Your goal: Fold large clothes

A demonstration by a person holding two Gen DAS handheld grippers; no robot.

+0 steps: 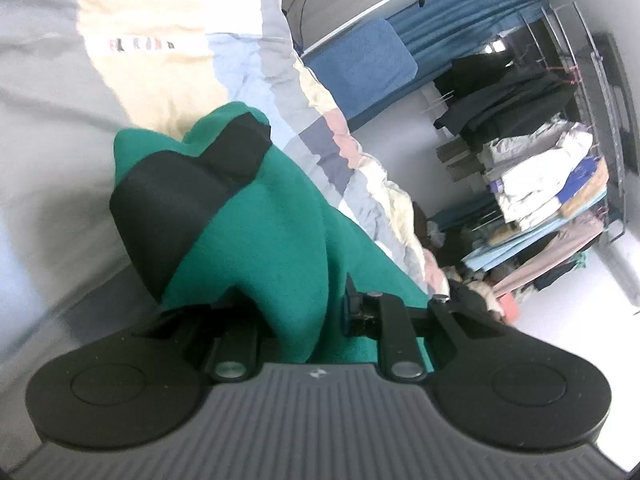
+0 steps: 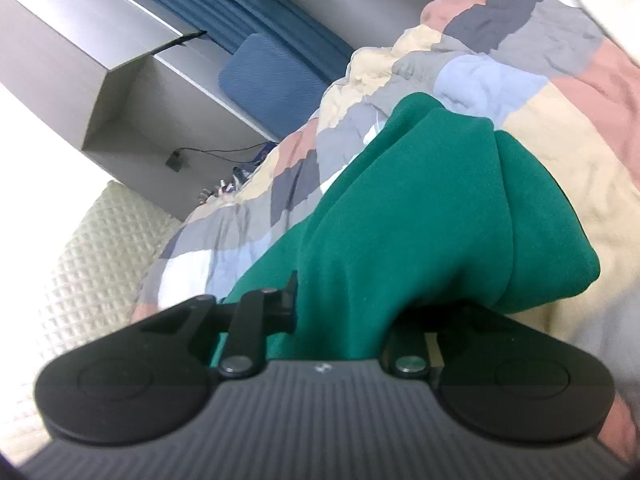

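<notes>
both the left gripper and right gripper look pinched onto the soft green fleece garment with black patches, lifted off the patchwork quilt, probably needs folding over evenly next

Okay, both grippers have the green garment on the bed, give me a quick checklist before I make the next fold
1. Left gripper shut on the green garment: ok.
2. Right gripper shut on the garment: ok.
3. Cloth bunched over the fingers, no clean edge showing: not ok.
4. Quilt caught in either grip: cannot tell.
5. Garment's far end free of the quilt: cannot tell.
</notes>
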